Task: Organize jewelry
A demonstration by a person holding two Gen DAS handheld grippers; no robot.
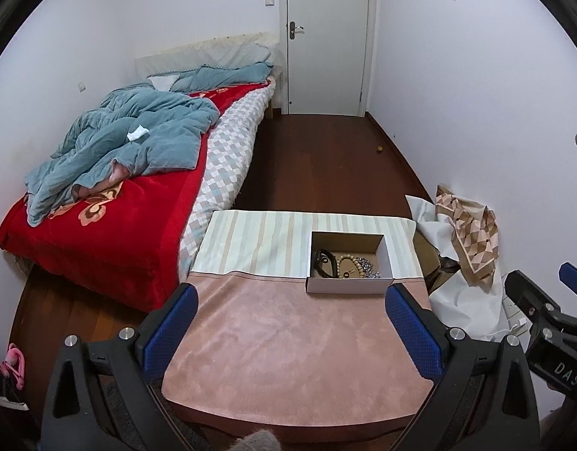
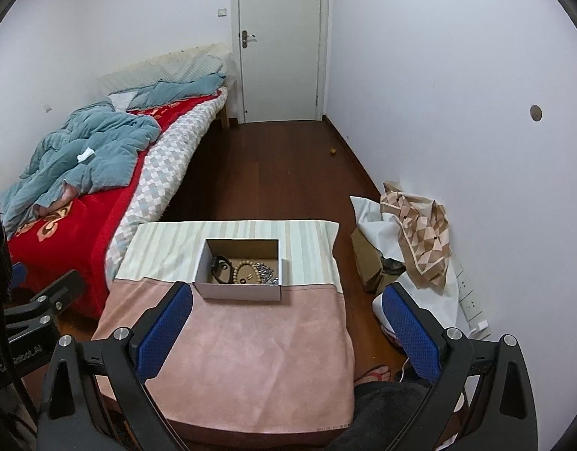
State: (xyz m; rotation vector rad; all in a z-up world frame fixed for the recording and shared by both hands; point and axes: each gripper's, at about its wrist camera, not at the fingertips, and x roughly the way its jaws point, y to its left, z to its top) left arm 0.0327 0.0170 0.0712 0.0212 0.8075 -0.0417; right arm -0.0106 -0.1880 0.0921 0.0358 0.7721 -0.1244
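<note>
Left wrist: left gripper [image 1: 290, 319] spread wide, empty, above the pink cloth [image 1: 288, 338]. Cardboard box [image 1: 348, 285] at far right already holds the wooden bead bracelet [image 1: 349, 265], dark band and silver chain, seemingly gathered for tidiness.

Right wrist: right gripper [image 2: 286, 323] likewise wide, empty, well short of the box.

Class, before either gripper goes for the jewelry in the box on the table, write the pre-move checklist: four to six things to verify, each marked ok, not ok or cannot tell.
1. Left gripper open, holding nothing: ok.
2. Right gripper open, holding nothing: ok.
3. Cardboard box open at top, upright on the table cloth: ok.
4. Jewelry visible inside: bead bracelet, black band, silver chain: ok.
5. Pieces untangled from one another: cannot tell; they lie bunched together.
6. Bare pink cloth in front of the box for laying pieces out: ok.
</note>
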